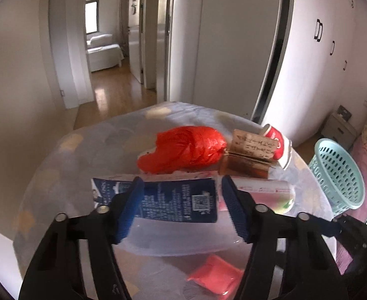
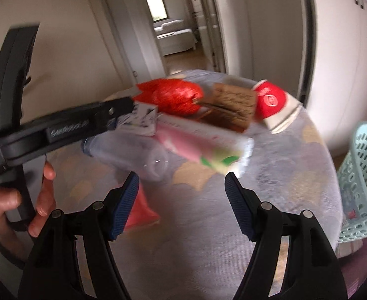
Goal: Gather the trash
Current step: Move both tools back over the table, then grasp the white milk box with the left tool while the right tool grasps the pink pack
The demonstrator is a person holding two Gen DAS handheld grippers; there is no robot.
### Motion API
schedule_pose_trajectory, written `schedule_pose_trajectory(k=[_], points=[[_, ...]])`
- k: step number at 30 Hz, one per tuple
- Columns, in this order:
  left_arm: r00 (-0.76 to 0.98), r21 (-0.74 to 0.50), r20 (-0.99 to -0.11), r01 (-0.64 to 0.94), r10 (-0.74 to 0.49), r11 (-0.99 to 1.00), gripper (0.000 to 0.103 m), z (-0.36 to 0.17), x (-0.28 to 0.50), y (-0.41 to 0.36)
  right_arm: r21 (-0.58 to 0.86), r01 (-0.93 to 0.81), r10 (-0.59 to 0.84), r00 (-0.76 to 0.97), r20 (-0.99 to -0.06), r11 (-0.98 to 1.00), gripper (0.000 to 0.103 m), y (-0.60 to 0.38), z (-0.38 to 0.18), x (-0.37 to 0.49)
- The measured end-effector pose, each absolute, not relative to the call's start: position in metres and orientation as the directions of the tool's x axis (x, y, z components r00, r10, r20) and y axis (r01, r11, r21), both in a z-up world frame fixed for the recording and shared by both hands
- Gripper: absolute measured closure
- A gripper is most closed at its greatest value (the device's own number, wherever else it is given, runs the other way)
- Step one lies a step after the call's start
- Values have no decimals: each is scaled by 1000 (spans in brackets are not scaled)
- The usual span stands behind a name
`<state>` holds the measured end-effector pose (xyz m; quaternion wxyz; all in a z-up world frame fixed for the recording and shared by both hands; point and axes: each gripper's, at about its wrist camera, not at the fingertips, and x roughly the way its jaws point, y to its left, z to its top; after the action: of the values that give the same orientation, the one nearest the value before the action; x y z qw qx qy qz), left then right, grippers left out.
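While the left claw (image 1: pixel 181 206) straddles the blue carton (image 1: pixel 178 200) on the worktop (image 1: pixel 58 175), jaws spread, right claw (image 2: pixel 181 207) likewise released; closing off-centre may slide the carton against the clear bottle (image 2: pixel 133 155).

Left hand-held gripper (image 1: pixel 181 206): my view shows black linkage arms, silver pivot screws beside ribbed blue pads (image 1: pixel 131 210). Right hand-held gripper (image 2: pixel 181 206): identical; my bare-skinned left hand (image 2: pixel 20 207) grips a black handle.

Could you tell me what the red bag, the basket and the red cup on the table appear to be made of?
Red bag: thin glossy plastic film, crinkled and shiny. Basket: moulded teal plastic, with regular perforated walls. Red cup: probably coated paper, matte with a printed logo, lying on its side.
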<state>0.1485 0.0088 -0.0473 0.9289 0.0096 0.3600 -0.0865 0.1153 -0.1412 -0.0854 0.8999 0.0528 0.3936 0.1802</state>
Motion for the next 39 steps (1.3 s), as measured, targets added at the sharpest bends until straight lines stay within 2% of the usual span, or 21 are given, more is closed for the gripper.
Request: schedule_pose_trajectory(k=[4,8,16,20,21,22,23,25,26,28,32,37,39], points=[[721,-71,-669,180,-181,981,49,-48,138,22,235,-331,395,587,-707,914,36,-121,-94,114],[711,-78,-680,174,-180,982,62,-51,126,40,249,-356,418,557,-717,901,36,-108,-101,117],[690,-95,-715,70,-117,993,61,-71,101,96,242,-423,451,515,-729,873,36,-85,-106,112],[669,-145,-732,27,-125,989,61,-81,98,124,184,-454,423,509,-750,872,36,-72,-113,109],[668,-162,-732,27,-138,986,60,-81,96,128,168,-462,416,511,-752,871,36,-69,-113,106],[668,-196,-725,34,-168,980,53,-80,95,134,159,-468,413,513,-753,869,36,-68,-113,103],[674,-231,-712,40,-197,972,38,-77,95,139,152,-478,415,512,-752,865,36,-67,-112,100],[683,-287,-693,33,-231,957,21,-71,99,147,151,-486,420,510,-751,861,36,-67,-110,95],[679,-317,-689,33,-254,948,18,-69,105,148,153,-485,421,511,-750,861,36,-68,-110,94],[661,-390,-686,18,-304,921,18,-68,125,149,169,-476,428,512,-745,863,36,-73,-109,93],[627,-421,-727,-86,-279,903,18,-77,168,145,169,-458,423,535,-731,873,36,-85,-105,87],[547,-336,-815,-180,-190,924,21,-98,205,133,161,-480,431,530,-730,862,35,-100,-101,80],[528,-267,-839,-186,-133,946,21,-104,213,123,139,-510,425,504,-752,849,34,-96,-106,78]])
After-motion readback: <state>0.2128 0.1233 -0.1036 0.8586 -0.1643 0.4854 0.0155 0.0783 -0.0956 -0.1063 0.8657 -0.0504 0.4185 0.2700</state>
